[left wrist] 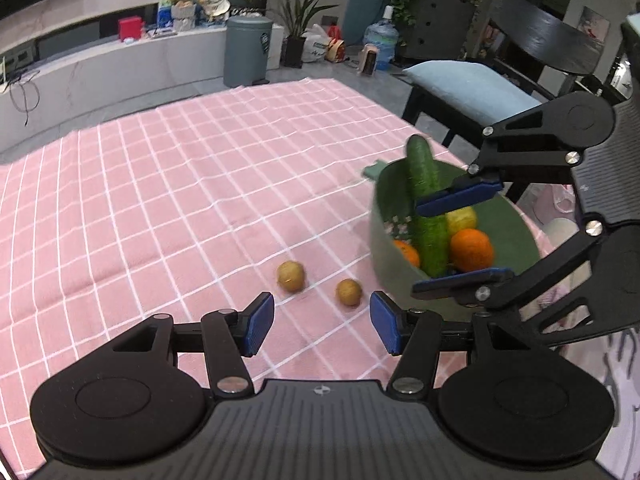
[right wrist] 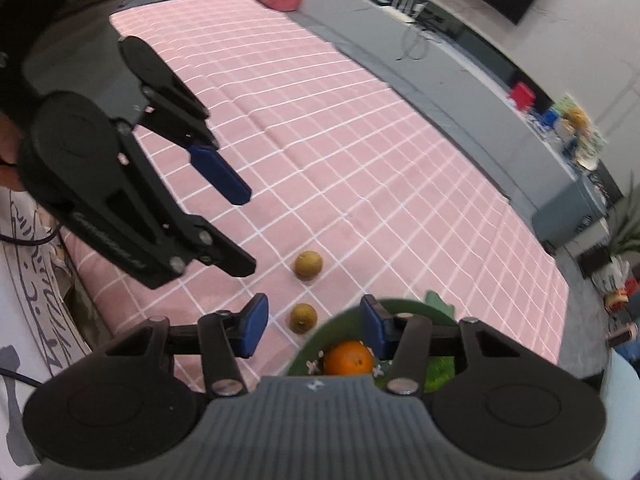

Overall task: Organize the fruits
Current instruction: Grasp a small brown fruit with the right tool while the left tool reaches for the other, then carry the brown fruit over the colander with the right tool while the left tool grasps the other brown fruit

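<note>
Two small brown-yellow fruits (left wrist: 291, 276) (left wrist: 349, 291) lie on the pink checked cloth (left wrist: 200, 184), just ahead of my left gripper (left wrist: 322, 322), which is open and holds nothing. To their right stands a green bowl (left wrist: 378, 236) holding an upright cucumber (left wrist: 425, 184), two oranges (left wrist: 471, 249) and a yellow fruit (left wrist: 462, 218). My right gripper (left wrist: 418, 248) hovers over the bowl, its pads on either side of the cucumber without pressing on it. In the right wrist view my right gripper (right wrist: 314, 325) is open and empty above the bowl's rim (right wrist: 332, 320), an orange (right wrist: 347, 358) and the nearer small fruit (right wrist: 303, 317); the left gripper (right wrist: 245, 232) hangs at the left.
A dark chair with a pale blue cushion (left wrist: 468, 80) stands beyond the bowl, off the table's right edge. A grey bin (left wrist: 248, 50), a potted plant (left wrist: 298, 28) and a water bottle (left wrist: 382, 40) stand on the floor behind. A person's printed clothing (right wrist: 28, 280) fills the left.
</note>
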`<state>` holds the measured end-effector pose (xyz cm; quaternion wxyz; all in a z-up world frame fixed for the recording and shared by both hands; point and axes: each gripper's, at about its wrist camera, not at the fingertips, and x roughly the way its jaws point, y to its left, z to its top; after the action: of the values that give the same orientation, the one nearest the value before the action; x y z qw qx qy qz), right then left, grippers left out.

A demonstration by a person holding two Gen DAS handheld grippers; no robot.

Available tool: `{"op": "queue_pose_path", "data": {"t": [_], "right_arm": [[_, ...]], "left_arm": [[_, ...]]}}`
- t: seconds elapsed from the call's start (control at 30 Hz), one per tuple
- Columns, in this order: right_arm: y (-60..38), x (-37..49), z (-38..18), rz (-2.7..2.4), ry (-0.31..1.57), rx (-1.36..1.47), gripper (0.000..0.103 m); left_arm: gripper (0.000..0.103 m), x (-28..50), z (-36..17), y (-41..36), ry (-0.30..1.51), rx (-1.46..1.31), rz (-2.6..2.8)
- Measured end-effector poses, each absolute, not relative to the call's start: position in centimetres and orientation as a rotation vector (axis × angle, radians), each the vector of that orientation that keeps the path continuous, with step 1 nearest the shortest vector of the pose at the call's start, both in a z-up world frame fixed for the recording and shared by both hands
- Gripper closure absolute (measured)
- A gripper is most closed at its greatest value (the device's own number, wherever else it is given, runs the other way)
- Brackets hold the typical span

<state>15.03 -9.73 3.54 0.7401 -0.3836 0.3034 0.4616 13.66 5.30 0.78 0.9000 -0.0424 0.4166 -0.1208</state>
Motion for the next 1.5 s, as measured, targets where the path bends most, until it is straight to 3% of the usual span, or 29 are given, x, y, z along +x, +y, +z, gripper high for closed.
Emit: {"op": "queue_pose_path", "data": {"t": [0.2, 0.47, 0.67, 0.87, 0.97, 1.07, 1.23, 1.5], "right_arm": [[-6.9, 16.4, 1.8, 1.068, 0.752, -0.912, 0.067], [-2.4, 18.7, -2.0, 1.091, 0.919, -1.151, 0.067], [-0.5, 19.9, -4.2, 1.091, 1.01, -1.285, 0.074], [0.1, 20.9, -5.6, 1.084, 1.062, -1.303, 0.075], [0.0, 21.1, -6.2, 1.083, 1.077, -1.299, 0.084], [-0.1, 21.4, -6.5, 1.078, 1.073, -1.28, 0.084], [-0.8, 21.3, -5.5, 1.076, 1.038, -1.23, 0.084], [-5.4, 20.9, 1.4, 1.054, 0.925, -0.919, 0.084]], "left_arm": [[0.038, 13.7, -0.8, 6.9, 0.877, -0.117, -0.252], [0.04, 15.0, -2.5, 7.8, 0.888, -0.123, -0.259], [0.04, 15.8, -3.4, 8.5, 0.896, -0.145, -0.267], [0.04, 16.0, -3.7, 8.5, 0.89, -0.144, -0.29], [0.04, 16.1, -3.8, 8.5, 0.885, -0.151, -0.294], [0.04, 16.2, -3.8, 8.6, 0.872, -0.164, -0.297], [0.04, 16.4, -3.7, 8.6, 0.862, -0.175, -0.292], [0.04, 16.6, -3.6, 8.4, 0.837, -0.176, -0.252]]}}
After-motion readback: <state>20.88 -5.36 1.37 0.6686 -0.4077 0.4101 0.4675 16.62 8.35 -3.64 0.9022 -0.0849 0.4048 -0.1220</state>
